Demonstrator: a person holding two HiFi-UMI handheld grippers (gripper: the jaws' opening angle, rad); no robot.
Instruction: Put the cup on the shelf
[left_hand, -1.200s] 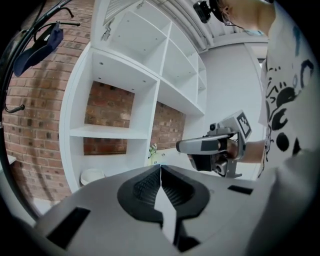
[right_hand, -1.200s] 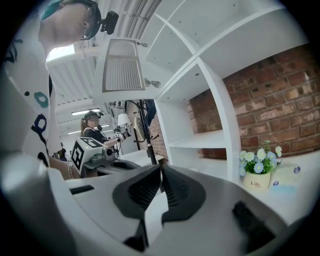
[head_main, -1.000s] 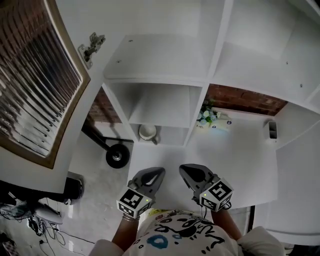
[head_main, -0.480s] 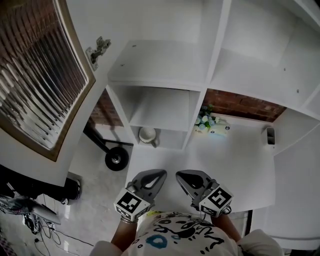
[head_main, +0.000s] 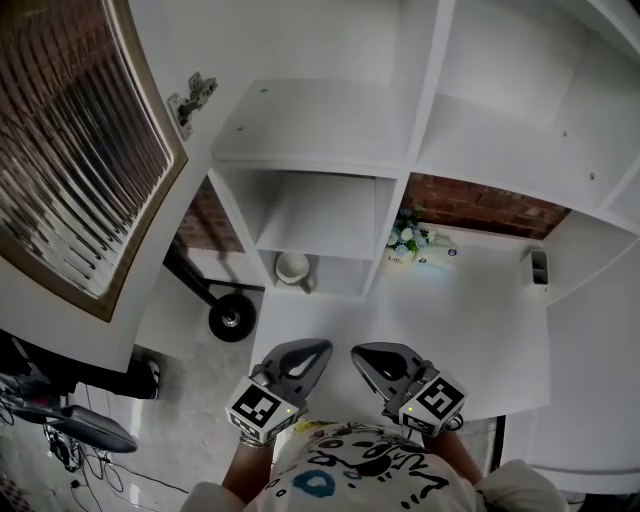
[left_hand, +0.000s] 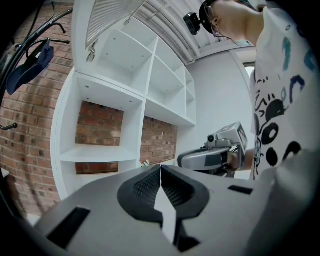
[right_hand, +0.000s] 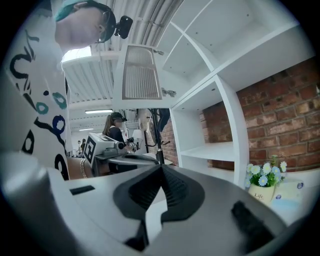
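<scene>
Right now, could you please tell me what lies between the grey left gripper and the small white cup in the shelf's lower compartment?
Nothing does. In the head view, only bare white tabletop stretches from the shut grey left gripper to the small white cup.

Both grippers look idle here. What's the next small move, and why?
Probably open the left gripper and start toward the cup: it stands in the bottom left compartment, below the shelf board, while this and the right gripper are shut, empty, near the body.
</scene>
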